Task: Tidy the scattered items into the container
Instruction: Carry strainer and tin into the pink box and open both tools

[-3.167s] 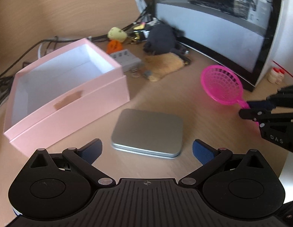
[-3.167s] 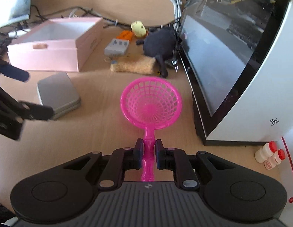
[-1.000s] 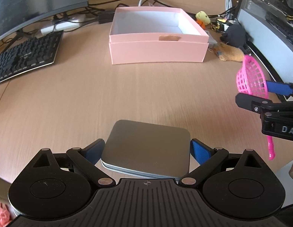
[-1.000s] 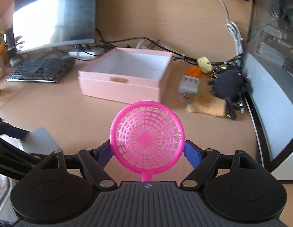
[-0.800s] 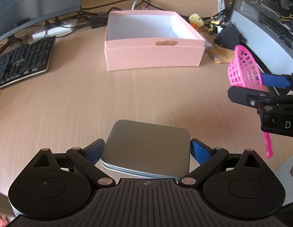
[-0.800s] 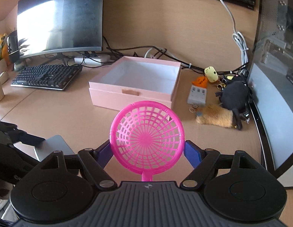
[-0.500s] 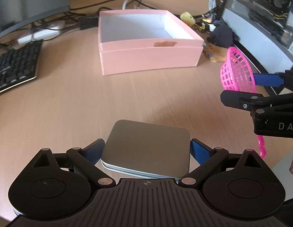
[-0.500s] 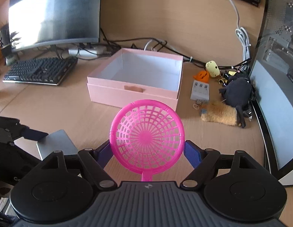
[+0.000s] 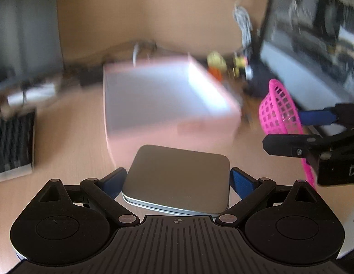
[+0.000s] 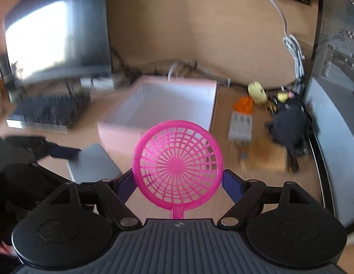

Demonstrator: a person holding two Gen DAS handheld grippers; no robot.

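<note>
The left gripper (image 9: 177, 180) pinches a flat silver tin (image 9: 178, 178) across its width, its blue pads (image 9: 239, 180) pressed to the tin's two side edges, and holds it clear of the wooden desk (image 9: 69, 123). The right gripper (image 10: 177, 182) clamps a pink plastic strainer (image 10: 177, 164) by the rim of its round basket, one blue pad on each side, with the strainer's handle running back beneath the gripper body. Ahead of both lies the open pink box (image 10: 163, 105), blurred, its white inside showing nothing in it. To the right of the box, on the desk, sit a grey adapter block (image 10: 240, 127), an orange piece (image 10: 244, 104), a yellow toy (image 10: 256, 92), a dark plush toy (image 10: 288, 127) and a tan furry item (image 10: 261, 155). A keyboard (image 10: 46, 111) and monitor (image 10: 55, 36) stand to the left
</note>
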